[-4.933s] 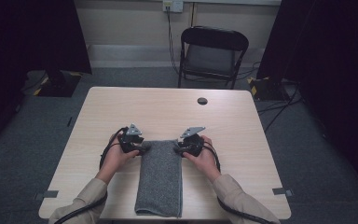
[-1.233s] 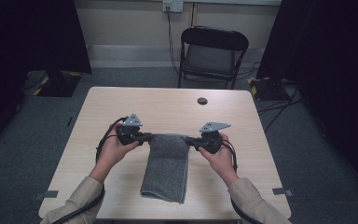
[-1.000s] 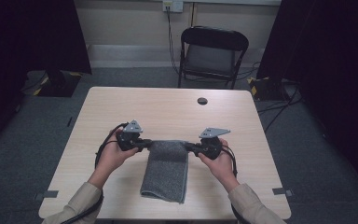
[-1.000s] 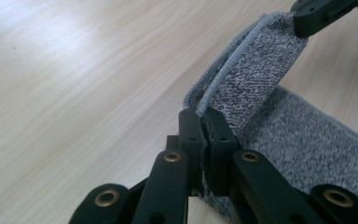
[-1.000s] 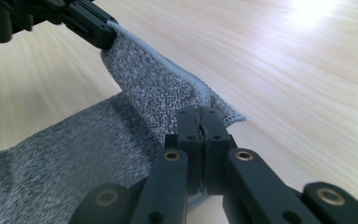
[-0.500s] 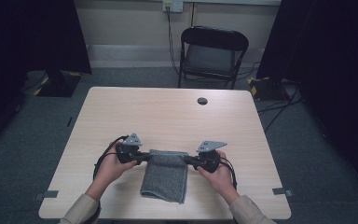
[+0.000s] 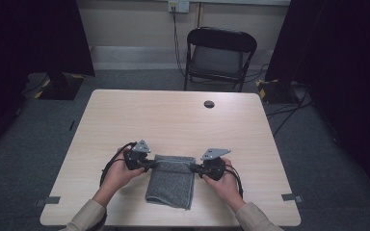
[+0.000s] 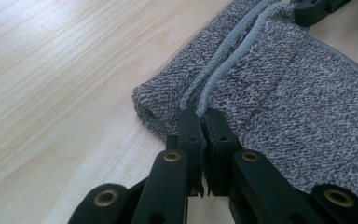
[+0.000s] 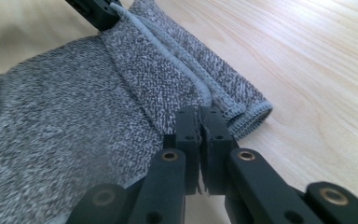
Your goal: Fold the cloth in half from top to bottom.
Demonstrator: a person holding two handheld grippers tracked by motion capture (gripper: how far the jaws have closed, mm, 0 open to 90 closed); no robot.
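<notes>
Towel (image 7: 170, 185) lies on table's (image 7: 183, 120) near edge, chair (image 7: 220, 55) behind.

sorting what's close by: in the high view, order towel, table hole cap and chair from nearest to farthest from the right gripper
1. Grey towel: pinched in the right gripper.
2. Black hole cap: farther up the table.
3. Folding chair: beyond the table's far edge.

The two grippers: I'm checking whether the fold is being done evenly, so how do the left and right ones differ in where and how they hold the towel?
The left gripper pinches the grey towel's left far corner; the right gripper pinches its right far corner. The left points right, the right points left, facing each other. The right sits slightly nearer the person than the left. Both are shut on the hemmed edge, low over the table.
</notes>
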